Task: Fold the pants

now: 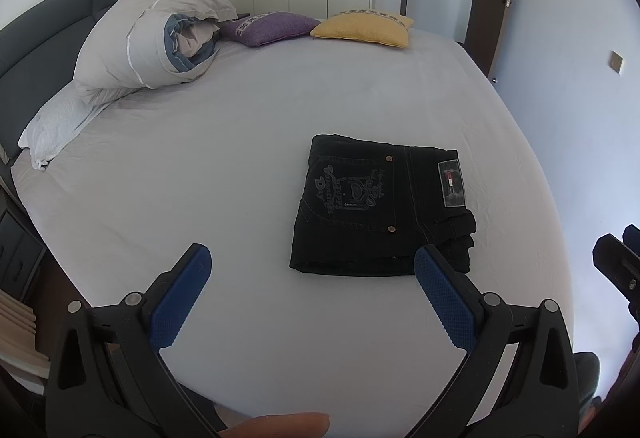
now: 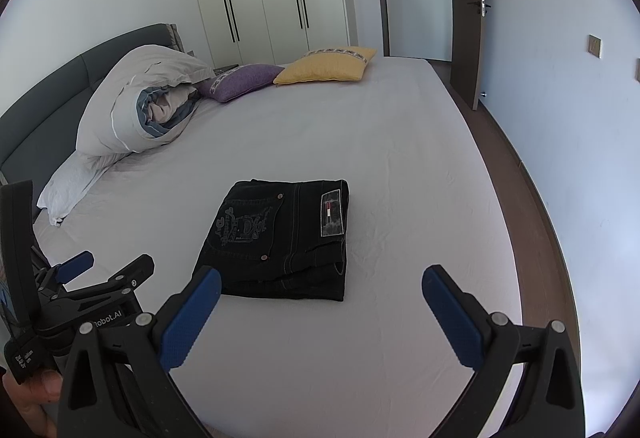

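Covering most of both views, the bed (image 1: 240, 157) carries a rolled duvet (image 1: 152, 33) at ten o'clock and two cushions, purple (image 1: 272, 27) and yellow (image 1: 364, 27), near twelve. Toward the near edge the pants (image 1: 380, 209) lie as a compact dark stack, back pocket up, layers squared. Folding looks finished; at most a tidy-up remains. Both tools, left (image 1: 312, 270) and right (image 2: 322, 290), hang spread wide and apart from the pants, holding nothing.

pants (image 2: 280, 234): dark matt denim | bed sheet (image 2: 380, 157): smooth pale cloth | headboard (image 2: 48, 109): grey fabric
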`<state>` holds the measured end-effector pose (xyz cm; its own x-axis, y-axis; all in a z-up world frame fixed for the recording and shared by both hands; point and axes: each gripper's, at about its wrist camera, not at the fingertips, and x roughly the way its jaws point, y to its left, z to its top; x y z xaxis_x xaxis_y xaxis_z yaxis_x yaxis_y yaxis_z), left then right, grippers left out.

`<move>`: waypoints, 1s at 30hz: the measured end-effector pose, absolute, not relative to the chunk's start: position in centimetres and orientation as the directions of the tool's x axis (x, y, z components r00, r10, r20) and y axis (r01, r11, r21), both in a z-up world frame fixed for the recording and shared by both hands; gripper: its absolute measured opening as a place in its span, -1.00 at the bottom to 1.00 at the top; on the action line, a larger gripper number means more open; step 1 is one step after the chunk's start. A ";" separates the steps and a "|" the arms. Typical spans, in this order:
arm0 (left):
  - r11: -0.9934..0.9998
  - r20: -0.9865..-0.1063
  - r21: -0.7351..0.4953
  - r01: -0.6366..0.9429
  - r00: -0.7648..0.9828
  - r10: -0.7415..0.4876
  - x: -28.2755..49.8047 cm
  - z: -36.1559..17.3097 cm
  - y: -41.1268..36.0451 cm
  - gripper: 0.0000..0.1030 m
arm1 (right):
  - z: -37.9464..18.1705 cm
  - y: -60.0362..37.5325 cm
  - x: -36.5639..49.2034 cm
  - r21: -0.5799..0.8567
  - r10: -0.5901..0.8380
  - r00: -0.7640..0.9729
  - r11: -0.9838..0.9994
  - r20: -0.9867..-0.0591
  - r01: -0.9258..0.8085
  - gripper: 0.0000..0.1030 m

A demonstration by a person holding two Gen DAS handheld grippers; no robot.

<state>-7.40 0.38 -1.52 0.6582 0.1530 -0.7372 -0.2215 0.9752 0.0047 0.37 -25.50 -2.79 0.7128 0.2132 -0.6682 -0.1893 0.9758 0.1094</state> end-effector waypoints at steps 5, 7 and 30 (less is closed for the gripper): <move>0.975 -0.738 0.004 -0.221 0.657 0.152 -7.5 -1.6 0.3 1.00 | -3.2 -25.4 0.0 0.107 0.214 0.712 0.976 -0.669 -0.192 1.00; 0.975 -0.738 0.005 -0.221 0.657 0.153 -7.5 -1.7 0.2 1.00 | -3.2 -25.4 0.0 0.106 0.212 0.712 0.976 -0.670 -0.190 1.00; 0.976 -0.745 0.001 -0.219 0.650 0.147 -7.9 -2.3 0.1 1.00 | -4.2 -25.8 0.6 0.081 0.181 0.681 0.981 -0.709 -0.177 1.00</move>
<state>-7.85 0.12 -2.26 0.6503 0.1466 -0.7454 -0.2189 0.9757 0.0009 0.64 -25.78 -4.21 0.6814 0.1811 -0.7091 -0.1766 0.9810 0.0808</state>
